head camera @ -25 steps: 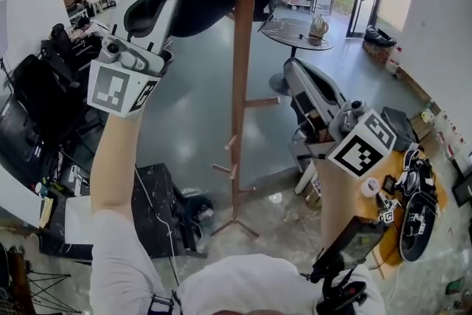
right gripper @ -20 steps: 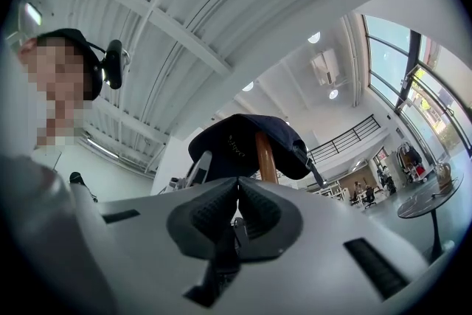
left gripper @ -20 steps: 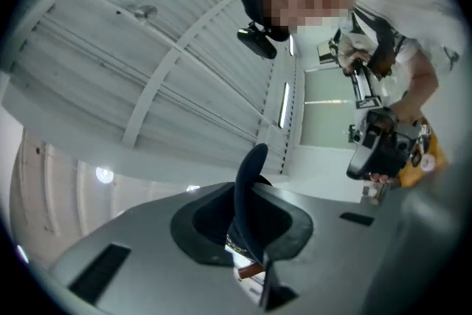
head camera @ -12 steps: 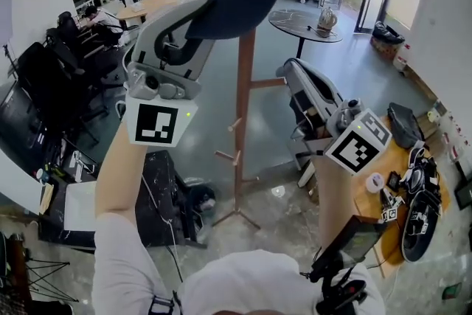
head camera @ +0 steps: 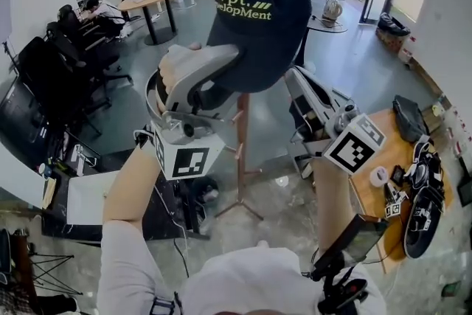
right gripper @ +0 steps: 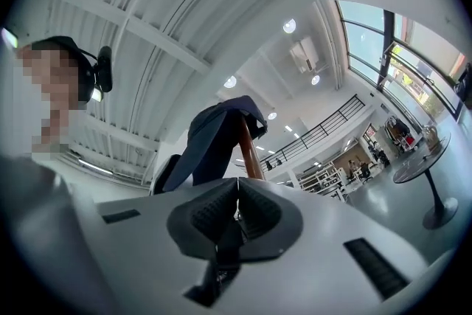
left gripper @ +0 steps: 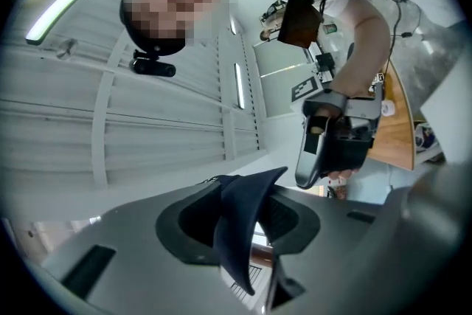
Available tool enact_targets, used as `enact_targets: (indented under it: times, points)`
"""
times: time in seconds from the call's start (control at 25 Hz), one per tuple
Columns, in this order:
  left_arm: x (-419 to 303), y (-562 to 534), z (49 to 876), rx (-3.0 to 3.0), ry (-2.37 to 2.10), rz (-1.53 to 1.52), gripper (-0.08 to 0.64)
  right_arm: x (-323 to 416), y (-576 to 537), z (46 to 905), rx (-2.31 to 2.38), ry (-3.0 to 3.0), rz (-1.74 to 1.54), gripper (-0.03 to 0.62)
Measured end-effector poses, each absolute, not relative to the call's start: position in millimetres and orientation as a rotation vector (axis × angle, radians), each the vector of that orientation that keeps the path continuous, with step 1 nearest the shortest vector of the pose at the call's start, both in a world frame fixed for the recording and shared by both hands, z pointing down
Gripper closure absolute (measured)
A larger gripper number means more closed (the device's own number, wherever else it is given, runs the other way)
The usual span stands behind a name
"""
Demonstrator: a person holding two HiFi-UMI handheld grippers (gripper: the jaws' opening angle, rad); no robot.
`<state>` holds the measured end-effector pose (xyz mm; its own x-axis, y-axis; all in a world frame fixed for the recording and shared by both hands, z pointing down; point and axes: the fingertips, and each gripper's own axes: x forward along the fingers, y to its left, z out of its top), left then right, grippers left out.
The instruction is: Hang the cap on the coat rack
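Note:
A dark navy cap (head camera: 258, 11) with yellow-green lettering hangs over the top of the wooden coat rack (head camera: 242, 151). My left gripper (head camera: 221, 81) reaches up to the cap's lower edge. In the left gripper view the brim (left gripper: 236, 217) stands between the jaws, which are opening, with a gap beside the right pad. My right gripper (head camera: 299, 81) is held to the right of the pole, apart from the cap, shut on nothing. The right gripper view shows its pads meeting (right gripper: 237, 214), with the cap (right gripper: 214, 136) and pole (right gripper: 249, 151) beyond.
A wooden desk (head camera: 383, 158) with shoes and small items stands at the right. Round tables (head camera: 151, 0) and dark office chairs (head camera: 66, 63) fill the back left. A black case (head camera: 158, 203) sits near the rack's feet. Grey floor lies around the rack.
The left gripper has come down and nearer with the cap. The cap now drapes over the rack's top with its lettering facing me. The right gripper has barely moved.

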<state>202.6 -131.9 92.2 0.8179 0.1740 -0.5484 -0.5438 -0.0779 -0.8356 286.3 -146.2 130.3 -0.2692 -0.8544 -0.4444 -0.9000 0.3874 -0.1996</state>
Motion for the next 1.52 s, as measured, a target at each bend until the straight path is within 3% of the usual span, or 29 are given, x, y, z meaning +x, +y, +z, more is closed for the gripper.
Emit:
enact_targets:
  times: [0.48, 0.56, 0.84, 1.52]
  points:
    - [207.1, -123.1, 151.7, -1.481, 0.417, 0.534, 0.391, 277.5, -151.5, 175.0, -1.502, 2.148, 0.013, 0.568]
    - [213.9, -128.3, 163.0, -1.465, 0.444, 0.473, 0.344, 277.3, -153.5, 183.3, -1.501, 2.145, -0.008, 0.568]
    - [215.0, -145.5, 192.3, -1.567, 0.481, 0.406, 0.293, 278.0, -156.4, 213.5, -1.502, 2.112, -0.086, 0.568]
    - [177.6, -160.9, 327.3, -2.055, 0.525, 0.293, 0.290, 240.3, -160.4, 325.5, -1.495, 2.084, -0.287, 0.568]
